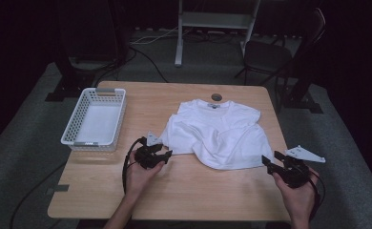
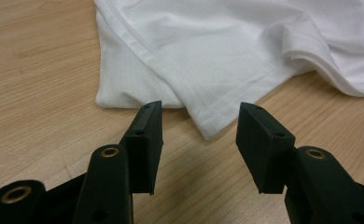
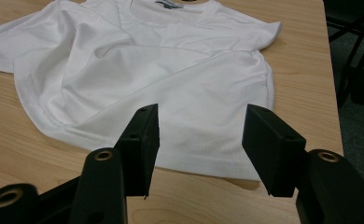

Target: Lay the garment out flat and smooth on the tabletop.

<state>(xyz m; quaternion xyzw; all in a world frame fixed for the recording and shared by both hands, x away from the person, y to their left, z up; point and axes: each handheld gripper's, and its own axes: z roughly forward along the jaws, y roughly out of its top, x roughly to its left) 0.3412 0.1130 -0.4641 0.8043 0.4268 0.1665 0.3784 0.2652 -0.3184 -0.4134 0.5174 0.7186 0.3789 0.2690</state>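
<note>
Black fingers (image 2: pixel 145 140) of the left gripper (image 2: pixel 199 140) stand wide apart and hold nothing; a pointed corner of the white T-shirt (image 2: pixel 227 60) lies on the surface (image 2: pixel 35 93) just ahead of the gap between them, not touched. Right gripper (image 3: pixel 199 144): fingers (image 3: pixel 269 144) likewise spread wide and empty, poised over the shirt's lower hem (image 3: pixel 203 165), which lies flat below and just beyond the tips.

From the high view, the T-shirt (image 1: pixel 217 133) lies crumpled at the middle of the surface (image 1: pixel 198 191), collar away from the person, between the left gripper (image 1: pixel 161 153) at its left corner and the right gripper (image 1: pixel 273 161) at its lower right corner.

Materials: shirt of thin, fine-mesh knit with stitched hems, folded in soft creases; surface of light wood grain; fingers of matte black plastic, blocky and wedge-shaped.

Count: one shirt, two grippers, one white perforated plastic basket (image 1: pixel 94 119), rectangular, at the left of the surface, well apart from the shirt.
</note>
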